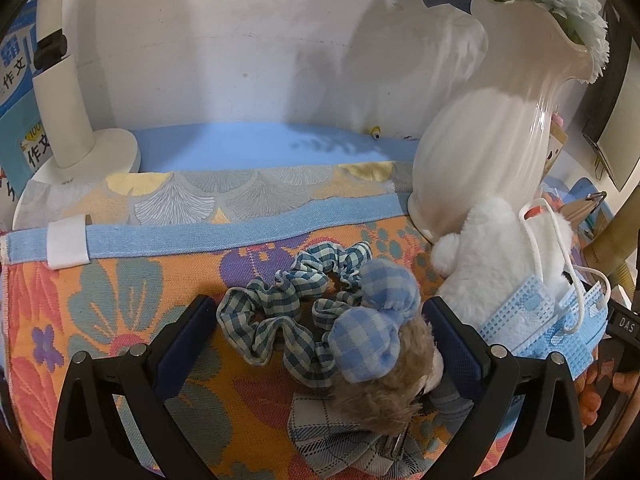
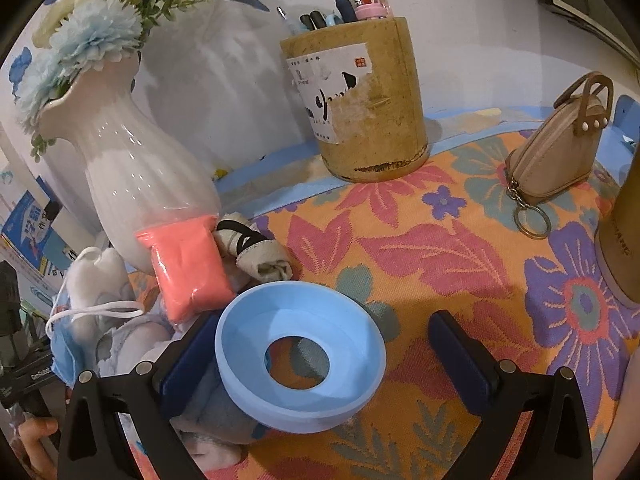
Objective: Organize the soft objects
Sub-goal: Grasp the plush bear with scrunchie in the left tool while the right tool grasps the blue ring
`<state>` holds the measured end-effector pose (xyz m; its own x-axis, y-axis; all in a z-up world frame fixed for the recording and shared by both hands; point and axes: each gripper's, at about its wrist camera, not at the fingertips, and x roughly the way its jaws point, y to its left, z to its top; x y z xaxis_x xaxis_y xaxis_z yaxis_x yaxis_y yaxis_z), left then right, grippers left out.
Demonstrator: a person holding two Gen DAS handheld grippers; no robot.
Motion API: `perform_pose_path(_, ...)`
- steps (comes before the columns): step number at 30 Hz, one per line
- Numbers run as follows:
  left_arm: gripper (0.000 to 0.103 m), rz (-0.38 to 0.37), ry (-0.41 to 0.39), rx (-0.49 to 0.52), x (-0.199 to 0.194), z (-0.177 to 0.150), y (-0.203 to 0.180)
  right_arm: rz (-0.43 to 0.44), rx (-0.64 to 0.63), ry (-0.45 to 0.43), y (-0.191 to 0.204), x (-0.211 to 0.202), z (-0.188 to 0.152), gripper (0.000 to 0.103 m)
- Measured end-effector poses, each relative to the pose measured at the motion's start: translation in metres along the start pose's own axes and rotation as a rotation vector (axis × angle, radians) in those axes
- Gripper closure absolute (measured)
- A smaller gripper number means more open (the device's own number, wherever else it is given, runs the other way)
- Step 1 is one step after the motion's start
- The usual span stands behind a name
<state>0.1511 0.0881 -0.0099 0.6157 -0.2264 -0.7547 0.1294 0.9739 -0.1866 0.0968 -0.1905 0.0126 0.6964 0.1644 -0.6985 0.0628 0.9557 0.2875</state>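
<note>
We have both grippers spread wide and gripping nothing. The left gripper (image 1: 320, 332) hangs over the flowered cloth (image 1: 120, 292) with the checked scrunchie (image 1: 288, 312) and the small plush toy (image 1: 384, 368) lying between its fingers; nothing presses on either. The right gripper (image 2: 320, 356) straddles the blue ring (image 2: 300, 352), whose left rim sits just beside the left finger while the right finger stands well apart. The other soft things, a white plush (image 1: 500, 264), face masks (image 1: 560, 320) and a pink packet (image 2: 184, 264), are heaped at the foot of the vase (image 1: 488, 152), near the cloth's back edge. We judge the next pick is best made low and centred: close slowly on the toy's body so the scrunchie is not snagged, and keep clear of the vase.
</note>
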Motion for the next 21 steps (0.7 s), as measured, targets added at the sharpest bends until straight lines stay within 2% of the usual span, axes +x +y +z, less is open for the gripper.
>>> perform_pose_path(2, 0.001, 0.000, -0.002, -0.002, 0.001, 0.000, 0.000, -0.004, 0.001, -0.008, 0.001, -0.002, -0.001, 0.002)
perform_pose_path(4, 0.002, 0.001, -0.012, -0.004, 0.003, 0.002, 0.001, -0.007, -0.001, -0.025, 0.002, -0.006, -0.003, 0.022)
perform_pose_path(6, 0.044, -0.005, -0.057, -0.039, -0.006, 0.000, 0.007, 0.035, -0.017, -0.039, 0.005, -0.008, -0.005, 0.038)
perform_pose_path(7, 0.057, -0.047, -0.079, -0.072, -0.010, 0.000, 0.015, 0.032, -0.024, -0.052, 0.007, -0.011, -0.006, 0.038)
perform_pose_path(8, 0.057, -0.079, -0.090, -0.104, -0.012, 0.000, 0.021, 0.033, -0.022, -0.068, 0.007, -0.014, -0.006, 0.039)
perform_pose_path(11, 0.058, -0.096, -0.104, -0.185, -0.013, -0.002, 0.038, 0.072, 0.014, -0.125, -0.001, -0.025, -0.008, 0.039)
perform_pose_path(15, 0.061, -0.093, -0.160, -0.192, -0.023, -0.005, 0.039, 0.148, 0.065, -0.214, -0.013, -0.042, -0.011, 0.039)
perform_pose_path(17, 0.083, -0.118, -0.210, -0.204, -0.031, -0.007, 0.042, 0.179, 0.069, -0.247, -0.015, -0.048, -0.011, 0.039)
perform_pose_path(19, 0.083, -0.121, -0.215, -0.221, -0.030, -0.008, 0.045, 0.201, 0.073, -0.275, -0.016, -0.055, -0.011, 0.039)
perform_pose_path(21, 0.083, -0.114, -0.179, -0.246, -0.023, -0.006, 0.048, 0.219, 0.074, -0.286, -0.015, -0.056, -0.011, 0.039)
